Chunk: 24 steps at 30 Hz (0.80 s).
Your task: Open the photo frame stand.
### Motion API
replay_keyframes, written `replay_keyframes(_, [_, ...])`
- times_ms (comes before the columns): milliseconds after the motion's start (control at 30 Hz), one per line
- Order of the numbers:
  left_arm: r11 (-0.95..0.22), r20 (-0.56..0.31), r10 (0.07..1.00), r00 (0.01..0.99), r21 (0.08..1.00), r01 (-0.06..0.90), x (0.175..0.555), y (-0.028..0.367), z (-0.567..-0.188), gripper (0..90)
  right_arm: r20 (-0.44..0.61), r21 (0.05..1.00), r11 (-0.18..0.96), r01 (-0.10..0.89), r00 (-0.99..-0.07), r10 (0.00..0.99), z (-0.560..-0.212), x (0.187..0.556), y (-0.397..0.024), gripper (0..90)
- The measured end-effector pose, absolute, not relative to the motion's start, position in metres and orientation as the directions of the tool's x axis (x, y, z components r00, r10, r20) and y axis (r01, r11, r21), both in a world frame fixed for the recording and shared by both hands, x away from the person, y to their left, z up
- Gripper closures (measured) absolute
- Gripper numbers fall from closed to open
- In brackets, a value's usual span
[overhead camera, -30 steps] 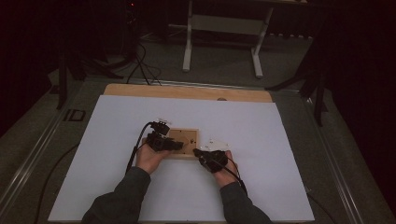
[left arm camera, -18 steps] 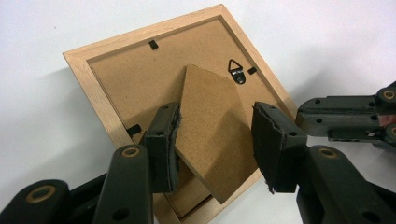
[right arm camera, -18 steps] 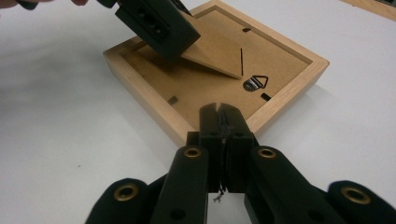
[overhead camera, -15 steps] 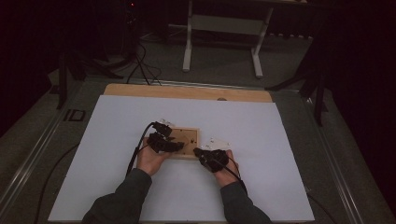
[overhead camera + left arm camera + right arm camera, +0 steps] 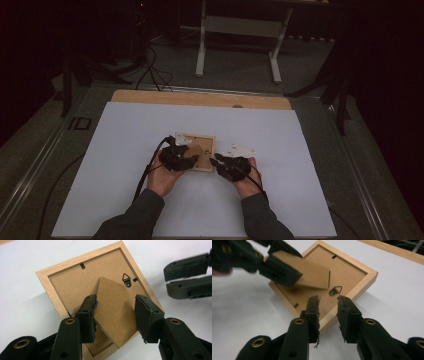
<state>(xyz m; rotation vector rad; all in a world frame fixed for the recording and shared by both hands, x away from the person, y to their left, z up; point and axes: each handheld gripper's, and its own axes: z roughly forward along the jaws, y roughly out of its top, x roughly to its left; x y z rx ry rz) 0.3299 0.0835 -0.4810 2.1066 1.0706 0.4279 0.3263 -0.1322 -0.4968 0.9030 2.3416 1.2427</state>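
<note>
A wooden picture frame (image 5: 202, 142) lies face down on the white table top, its brown backing (image 5: 65, 282) up. My left gripper (image 5: 115, 300) is shut on the cardboard easel stand (image 5: 115, 312), which is lifted off the backing and hinged near the metal hanger (image 5: 127, 280). From the right gripper view the left gripper (image 5: 279, 265) clasps that stand (image 5: 312, 275). My right gripper (image 5: 328, 301) has just been opening. Its jaws stand apart at the frame's near rim (image 5: 352, 270) with no pad pressing on it. Both grippers (image 5: 192, 159) (image 5: 215, 162) meet at the frame's front edge.
A white sheet (image 5: 300, 150) covers the table, with a bare wooden strip (image 5: 200, 97) along the far edge. A black cable (image 5: 147, 170) trails from the left gripper. Beyond the table stand white trestle legs (image 5: 202, 45) and dark floor.
The right gripper's jaws have parted at the frame's edge. The left hand has shifted slightly with the stand still in its jaws.
</note>
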Motion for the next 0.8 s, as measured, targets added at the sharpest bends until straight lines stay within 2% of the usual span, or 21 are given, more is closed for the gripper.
replay_keyframes(200, [-0.428,0.054,0.787,0.614,0.765,0.482,0.315,0.083,-0.487,53.7,0.015,0.83,0.401,0.388,-0.734,0.679,-0.493,0.325,-0.137,64.2])
replay_keyframes(800, [-0.495,0.198,0.756,0.624,0.796,0.347,0.291,0.084,-0.497,53.5,0.019,0.838,0.38,0.391,-0.718,0.696,-0.478,0.334,-0.141,60.6])
